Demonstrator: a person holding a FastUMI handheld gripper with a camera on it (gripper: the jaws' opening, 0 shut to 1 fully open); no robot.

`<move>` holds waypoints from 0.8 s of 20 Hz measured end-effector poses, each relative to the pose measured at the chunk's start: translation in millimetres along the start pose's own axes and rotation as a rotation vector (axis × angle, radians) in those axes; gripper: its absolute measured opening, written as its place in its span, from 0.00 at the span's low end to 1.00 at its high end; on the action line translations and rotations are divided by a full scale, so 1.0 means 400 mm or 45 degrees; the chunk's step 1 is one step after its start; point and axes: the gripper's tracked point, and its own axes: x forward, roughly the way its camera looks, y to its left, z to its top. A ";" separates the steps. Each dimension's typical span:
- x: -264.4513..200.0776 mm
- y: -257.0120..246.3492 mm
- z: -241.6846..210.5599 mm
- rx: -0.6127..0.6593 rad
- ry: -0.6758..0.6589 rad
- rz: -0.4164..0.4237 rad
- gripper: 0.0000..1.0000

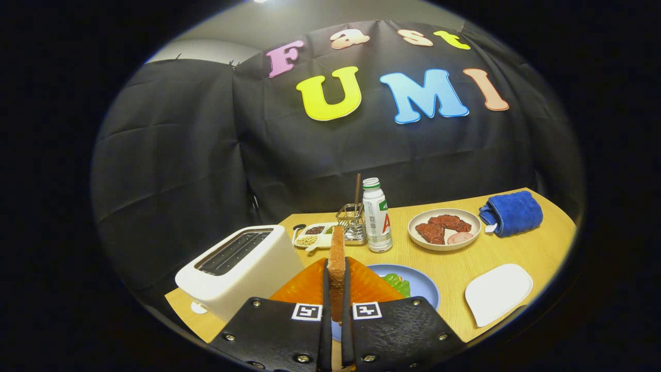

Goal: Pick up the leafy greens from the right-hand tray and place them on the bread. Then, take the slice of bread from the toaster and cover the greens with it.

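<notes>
The gripper (336,289) pinches an upright brown bread slice (336,253) between both fingers, above the round blue plate (421,287), right of the white toaster (240,268).

The tool (336,289) consists of two broad, flat plates with a textured surface, fastened by round metal screws along their outer margins. Each plate carries one square black-and-white fiducial marker near its inner top corner. Two thin fingers (326,289) project forward.
</notes>
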 end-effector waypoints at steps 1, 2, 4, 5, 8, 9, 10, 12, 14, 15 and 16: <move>0.008 0.001 -0.008 0.010 0.006 0.000 0.07; 0.014 0.007 -0.016 0.019 0.013 0.009 0.07; 0.024 0.018 -0.032 0.033 0.019 0.026 0.07; 0.028 0.022 -0.035 0.034 0.008 0.034 0.07; 0.037 0.014 -0.061 0.006 0.012 0.020 0.07; 0.041 0.010 -0.069 0.010 0.018 0.016 0.07; 0.043 0.004 -0.074 0.012 0.023 0.008 0.07; 0.045 -0.013 -0.092 0.016 0.061 -0.013 0.07; 0.043 -0.024 -0.093 0.020 0.064 -0.017 0.10; 0.039 -0.032 -0.090 0.023 0.056 -0.021 0.10; 0.044 -0.036 -0.095 0.028 0.056 -0.017 0.14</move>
